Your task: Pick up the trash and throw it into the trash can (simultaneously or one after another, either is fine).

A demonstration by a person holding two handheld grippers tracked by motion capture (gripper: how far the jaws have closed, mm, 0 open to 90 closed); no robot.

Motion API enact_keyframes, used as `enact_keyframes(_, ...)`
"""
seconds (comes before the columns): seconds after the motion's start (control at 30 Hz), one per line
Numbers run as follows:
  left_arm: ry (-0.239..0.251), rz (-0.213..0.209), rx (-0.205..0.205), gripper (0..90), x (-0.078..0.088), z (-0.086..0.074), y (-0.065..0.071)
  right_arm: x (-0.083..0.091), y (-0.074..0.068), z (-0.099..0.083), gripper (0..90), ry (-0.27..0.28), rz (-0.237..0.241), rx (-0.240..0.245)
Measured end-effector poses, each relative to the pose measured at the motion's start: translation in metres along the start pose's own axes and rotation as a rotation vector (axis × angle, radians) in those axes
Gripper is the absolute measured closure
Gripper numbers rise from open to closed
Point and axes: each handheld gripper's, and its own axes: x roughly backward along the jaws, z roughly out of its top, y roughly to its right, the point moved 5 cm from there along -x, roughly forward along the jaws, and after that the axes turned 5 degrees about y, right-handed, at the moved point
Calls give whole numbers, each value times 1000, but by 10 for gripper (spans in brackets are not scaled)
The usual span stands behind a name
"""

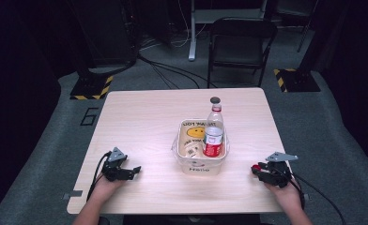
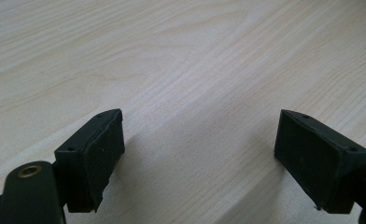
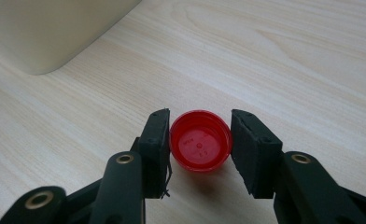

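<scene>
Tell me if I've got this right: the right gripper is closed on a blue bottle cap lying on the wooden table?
Nearly. The cap is red, not blue, as the right gripper view shows. The right gripper is closed on it, on the wooden table.

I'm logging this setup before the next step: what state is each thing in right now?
Red cap: off the bottle, lying hollow side up on the table, clamped.
Right gripper: shut on the red cap.
Left gripper: open, nothing between its jaws.
Bottle: upright in the tub, uncapped.
Can: upright in the tub.
Tub: upright, open-topped.
</scene>
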Motion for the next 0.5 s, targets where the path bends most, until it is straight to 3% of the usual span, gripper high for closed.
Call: enact_keyframes(0.5,0,0,1,159,0,0,0,8,-11,21,579,21,16,53)
